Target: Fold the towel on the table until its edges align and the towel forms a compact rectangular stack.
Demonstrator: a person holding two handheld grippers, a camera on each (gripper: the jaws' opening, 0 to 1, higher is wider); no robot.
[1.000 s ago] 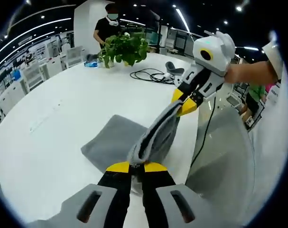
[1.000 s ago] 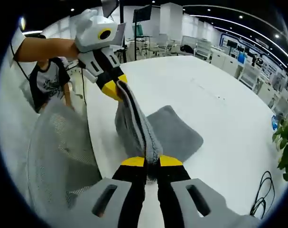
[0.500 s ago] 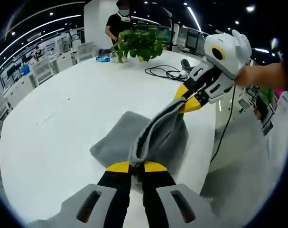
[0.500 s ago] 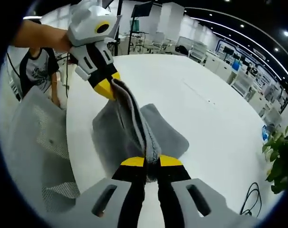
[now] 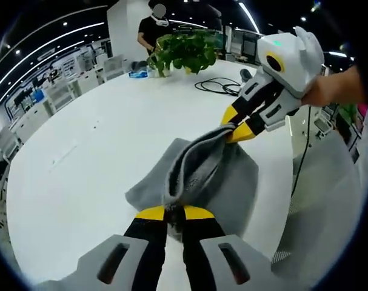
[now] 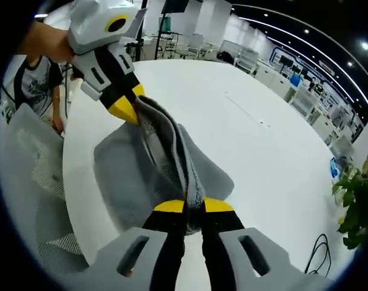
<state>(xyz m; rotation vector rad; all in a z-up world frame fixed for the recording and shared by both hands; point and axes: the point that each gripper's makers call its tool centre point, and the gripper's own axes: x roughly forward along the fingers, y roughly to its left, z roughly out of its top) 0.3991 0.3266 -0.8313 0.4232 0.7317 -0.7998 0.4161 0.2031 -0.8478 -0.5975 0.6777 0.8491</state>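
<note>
Gripping one lifted edge between them, two hand-held grippers with black jaws and yellow tips hold a grey terry-cloth towel [image 5: 196, 176] above a large white round-edged table [image 5: 93, 139]. In the left gripper view, the left gripper [image 5: 174, 213] has its jaws pinched tight on a bunched corner of the cloth, while the right gripper [image 5: 237, 128], white-bodied and held in a person's hand [image 5: 335, 88], clamps the far corner of the same raised edge. The fabric stretches between the two in a sagging fold, and the rest of the towel lies flat on the tabletop near the table's edge.

In the right gripper view, the right gripper [image 6: 194, 206] is closed on the towel [image 6: 141, 170], and the left gripper [image 6: 128, 109] bites the opposite corner, a bare arm [image 6: 41, 45] behind it. The table [image 6: 250, 139] spreads beyond.

A leafy green potted plant [image 5: 182, 51] stands at the far side of the table, beside a coiled black cable [image 5: 217, 86]. A person in a black top [image 5: 148, 30] stands behind the plant. A grey mesh-backed chair [image 6: 32, 182] sits just off the table's near edge, and another person in a printed T-shirt [image 6: 29, 88] stands beyond it.
</note>
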